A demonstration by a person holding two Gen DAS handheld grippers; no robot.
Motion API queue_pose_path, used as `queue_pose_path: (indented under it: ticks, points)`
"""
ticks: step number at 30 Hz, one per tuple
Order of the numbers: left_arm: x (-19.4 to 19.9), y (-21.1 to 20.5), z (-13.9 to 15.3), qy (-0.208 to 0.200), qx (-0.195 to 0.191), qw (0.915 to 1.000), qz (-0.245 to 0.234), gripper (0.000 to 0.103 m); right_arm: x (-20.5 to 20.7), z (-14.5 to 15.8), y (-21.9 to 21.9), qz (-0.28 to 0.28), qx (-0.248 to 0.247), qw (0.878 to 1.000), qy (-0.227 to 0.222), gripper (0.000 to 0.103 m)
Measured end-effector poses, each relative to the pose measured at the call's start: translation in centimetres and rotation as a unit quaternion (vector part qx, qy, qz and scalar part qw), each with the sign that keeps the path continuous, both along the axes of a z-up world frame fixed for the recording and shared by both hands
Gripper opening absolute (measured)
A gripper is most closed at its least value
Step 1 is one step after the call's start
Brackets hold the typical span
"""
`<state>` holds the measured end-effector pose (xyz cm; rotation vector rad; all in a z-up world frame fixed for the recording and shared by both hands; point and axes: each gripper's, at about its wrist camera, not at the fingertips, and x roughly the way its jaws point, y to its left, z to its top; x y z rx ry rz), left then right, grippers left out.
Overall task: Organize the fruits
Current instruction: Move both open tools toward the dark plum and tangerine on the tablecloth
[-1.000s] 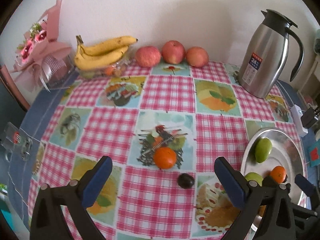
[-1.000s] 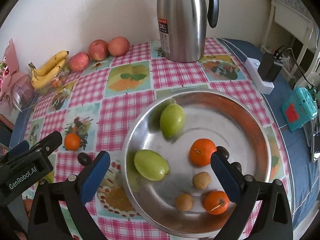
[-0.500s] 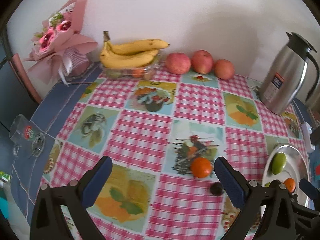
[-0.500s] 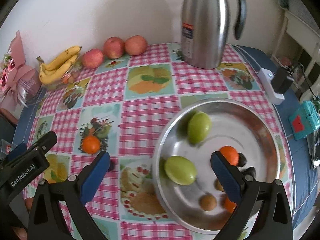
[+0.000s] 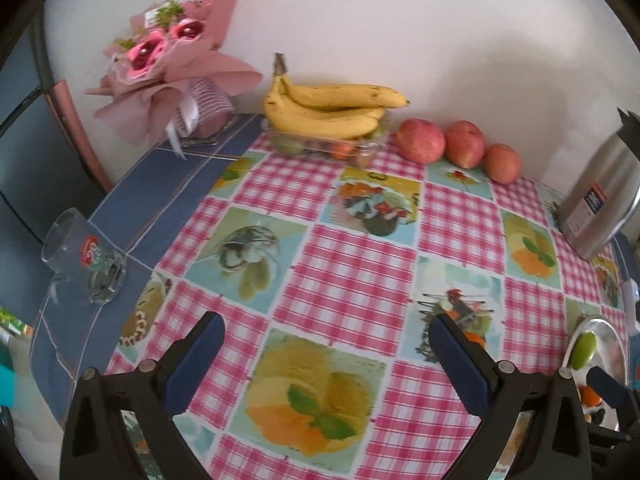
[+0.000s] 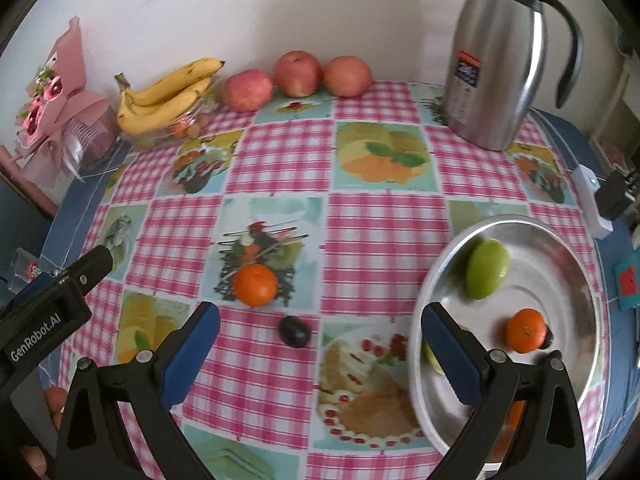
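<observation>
Hovering wide open and empty: right gripper [image 6: 320,354] and left gripper [image 5: 326,364]. Lying loose just beyond: dark plum [image 6: 295,331], then tangerine [image 6: 255,284], both outside the steel plate [image 6: 576,264]. Probably calling next for closing on the plum.

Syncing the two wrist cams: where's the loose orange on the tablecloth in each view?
Left wrist: loose orange sits lower right, mostly hidden behind the left gripper's right finger.
Right wrist: it lies left of centre in full view, just above the dark plum.
Shared landmark: the steel jug, at the far right edge in the left view, upper right in the right.
</observation>
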<state>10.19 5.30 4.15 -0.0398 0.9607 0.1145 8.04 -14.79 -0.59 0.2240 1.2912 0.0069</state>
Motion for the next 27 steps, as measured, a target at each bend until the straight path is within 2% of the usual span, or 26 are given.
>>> queue_pose_path:
  ticks: [13,21,27]
  points:
    - [-0.2,2.7,1.0,-0.007,-0.019,0.9992,0.035,0.103,1.5,-0.8,2.1,0.043,0.038,0.998,0.016,0.101]
    - [0.8,0.6,-1.5,0.035,-0.048,0.9982,0.009,0.103,1.4,-2.9,1.8,0.047,0.042,0.997,0.044,0.101]
    - [1.5,-0.6,-4.4,0.081,-0.039,0.9959,0.003,0.103,1.1,-4.9,2.2,0.054,0.036,0.995,0.071,0.101]
